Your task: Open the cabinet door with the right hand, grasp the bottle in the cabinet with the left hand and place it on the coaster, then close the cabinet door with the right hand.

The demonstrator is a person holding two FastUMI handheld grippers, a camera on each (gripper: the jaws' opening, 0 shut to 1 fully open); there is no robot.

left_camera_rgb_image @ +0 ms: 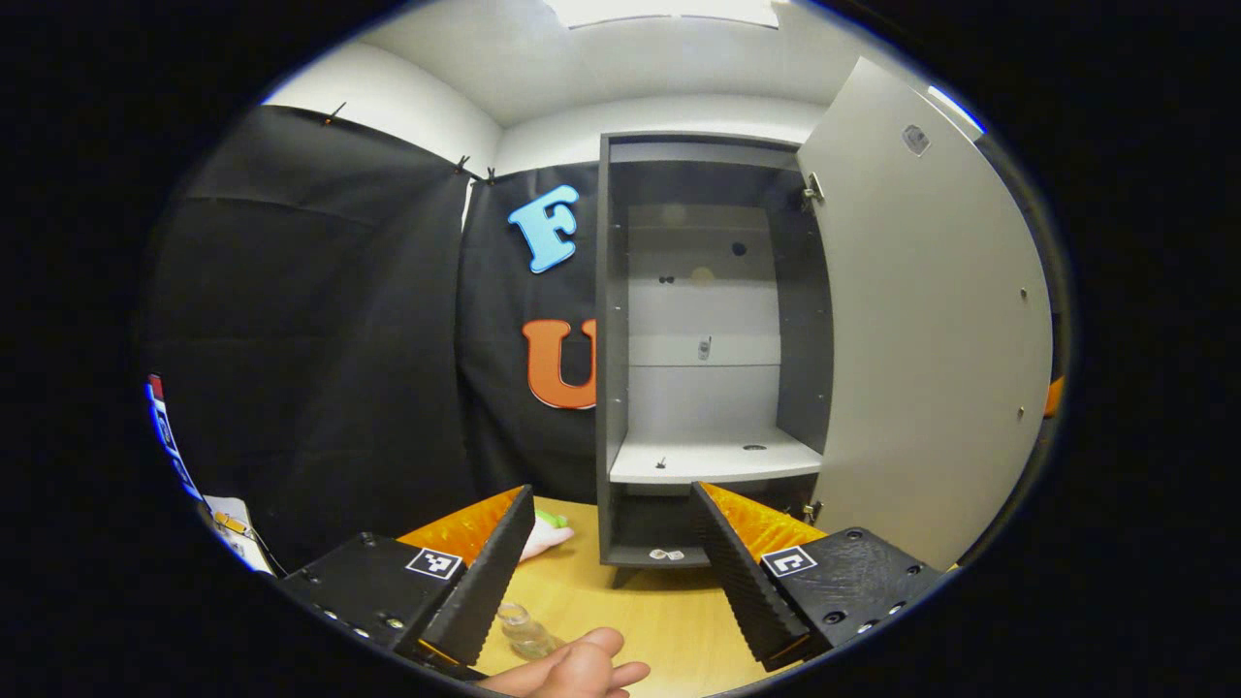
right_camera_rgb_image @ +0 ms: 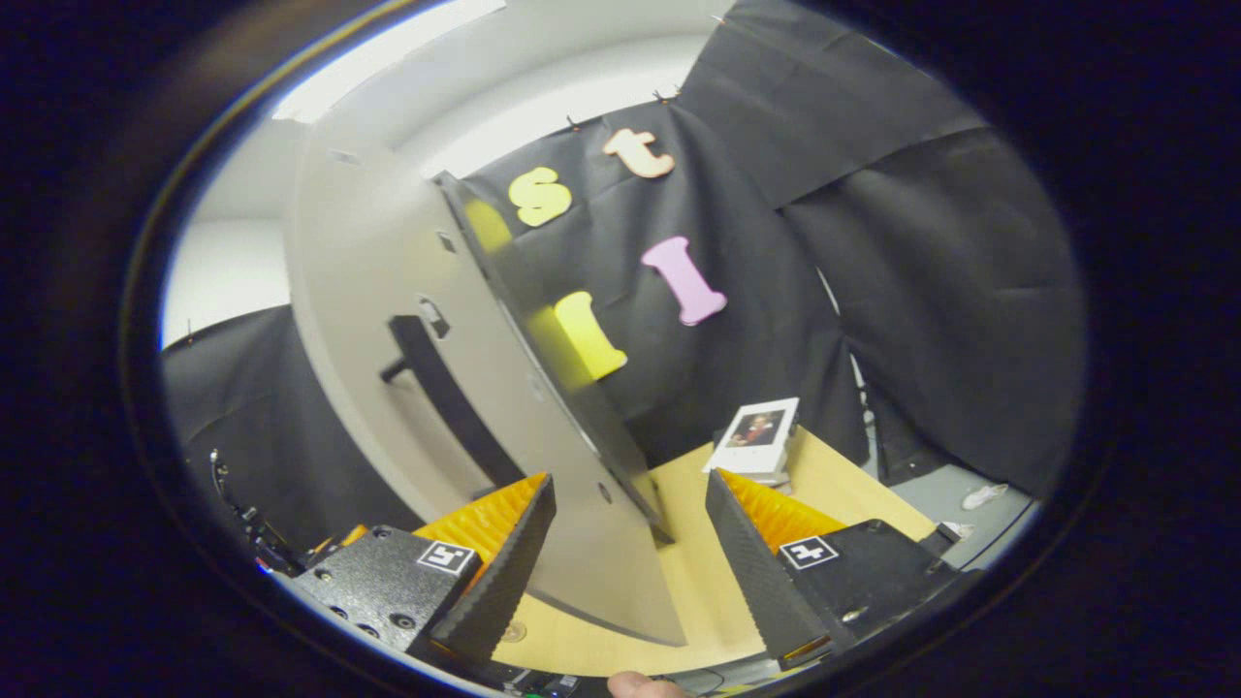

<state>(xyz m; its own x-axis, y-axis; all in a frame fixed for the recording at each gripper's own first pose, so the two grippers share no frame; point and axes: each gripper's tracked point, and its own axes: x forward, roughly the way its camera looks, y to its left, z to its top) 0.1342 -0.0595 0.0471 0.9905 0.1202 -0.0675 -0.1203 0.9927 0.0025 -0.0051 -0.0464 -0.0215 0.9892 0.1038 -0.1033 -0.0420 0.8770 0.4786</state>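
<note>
Fingers of my left claw (left_camera_rgb_image: pixel 613 572) are standing wide apart at the bottom of the left gripper view, gripping nothing. Just under them a hand (left_camera_rgb_image: pixel 572 671) is resting on the wooden bench (left_camera_rgb_image: pixel 640 611), and the small clear bottle (left_camera_rgb_image: pixel 525 630) is standing beside it, next to the left finger. I cannot tell if a coaster is under the bottle, because the finger is hiding that place. Farther off, the grey cabinet (left_camera_rgb_image: pixel 611 339) is showing a bare shelf (left_camera_rgb_image: pixel 713 458), and its door (left_camera_rgb_image: pixel 921 320) is swung fully out to the right.

So I am judging that closing the door is the step in hand. In the right gripper view my right claw (right_camera_rgb_image: pixel 630 562) is also spread open, holding nothing, and the door edge (right_camera_rgb_image: pixel 572 407) is running up between its fingers, with the dark bar handle (right_camera_rgb_image: pixel 446 397) on the door face to the left. To do this well, I am thinking to press on the outer face near the handle side and to follow the hinge arc slowly. The left claw is needing to keep away from the opening, and the bottle must not be knocked.
</note>
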